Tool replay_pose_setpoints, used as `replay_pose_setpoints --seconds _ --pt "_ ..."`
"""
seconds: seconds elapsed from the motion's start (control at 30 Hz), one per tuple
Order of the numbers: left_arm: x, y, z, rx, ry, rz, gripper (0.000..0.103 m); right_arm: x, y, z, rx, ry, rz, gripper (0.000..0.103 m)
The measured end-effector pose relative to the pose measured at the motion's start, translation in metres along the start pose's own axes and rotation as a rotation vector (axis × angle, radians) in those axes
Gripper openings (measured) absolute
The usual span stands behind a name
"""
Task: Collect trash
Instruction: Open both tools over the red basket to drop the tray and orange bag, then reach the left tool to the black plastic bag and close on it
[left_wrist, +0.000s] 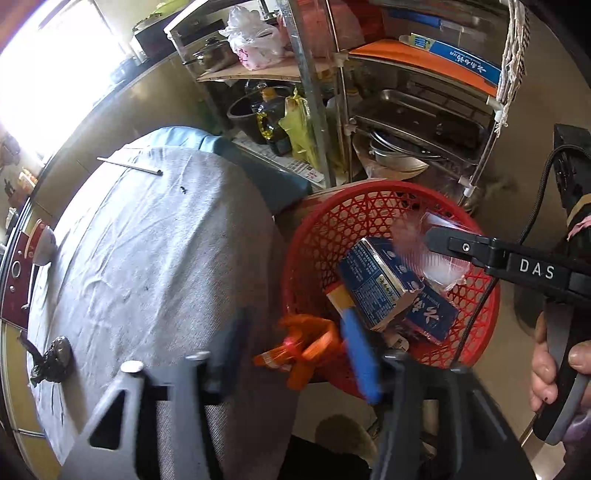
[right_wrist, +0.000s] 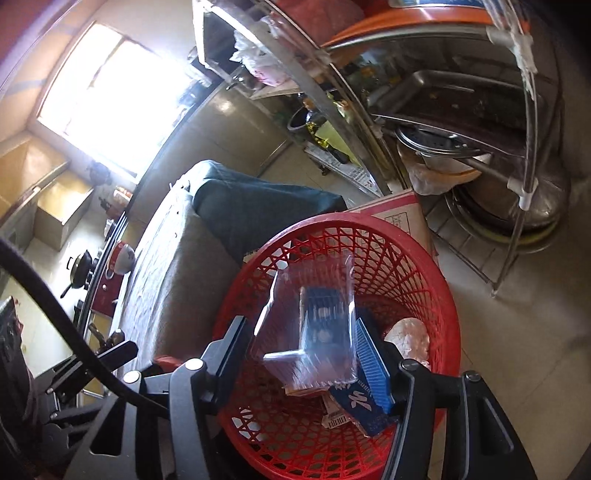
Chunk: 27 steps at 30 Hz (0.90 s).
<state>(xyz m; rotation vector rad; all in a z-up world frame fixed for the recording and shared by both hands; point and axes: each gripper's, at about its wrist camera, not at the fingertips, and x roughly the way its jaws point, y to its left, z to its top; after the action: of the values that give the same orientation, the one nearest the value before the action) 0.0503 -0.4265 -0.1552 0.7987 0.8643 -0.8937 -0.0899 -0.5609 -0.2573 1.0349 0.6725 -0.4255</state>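
A red mesh basket stands on the floor beside the table and holds blue cartons. My left gripper holds a crumpled orange wrapper at the basket's near rim; its jaws look wide and motion-blurred. My right gripper hangs over the basket with a clear plastic tray between its fingers, blurred. It also shows in the left wrist view with the clear tray.
A table with a grey cloth is left of the basket; a thin metal rod and a dark crumpled scrap lie on it. A metal rack with pans stands behind. A cardboard box sits behind the basket.
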Motion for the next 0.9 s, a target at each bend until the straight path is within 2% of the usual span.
replay_pose_setpoints --seconds 0.27,0.43,0.57,0.8,0.9 --pt "0.0 0.021 -0.01 -0.053 0.003 -0.011 0.063 0.0 0.015 0.001 -0.031 -0.009 -0.004 0.062" --pt "-0.004 0.058 -0.03 -0.135 0.006 0.022 0.063 0.008 0.032 -0.005 -0.067 0.011 -0.002 0.062" --pt "-0.009 0.106 -0.054 -0.243 0.007 0.074 0.063 0.017 0.051 -0.01 -0.103 0.033 -0.001 0.062" --pt "-0.026 0.235 -0.117 -0.525 -0.001 0.235 0.063 0.039 0.093 -0.025 -0.182 0.083 0.009 0.062" --pt "-0.03 0.285 -0.145 -0.642 0.0 0.295 0.071 0.052 0.115 -0.035 -0.228 0.114 0.011 0.062"
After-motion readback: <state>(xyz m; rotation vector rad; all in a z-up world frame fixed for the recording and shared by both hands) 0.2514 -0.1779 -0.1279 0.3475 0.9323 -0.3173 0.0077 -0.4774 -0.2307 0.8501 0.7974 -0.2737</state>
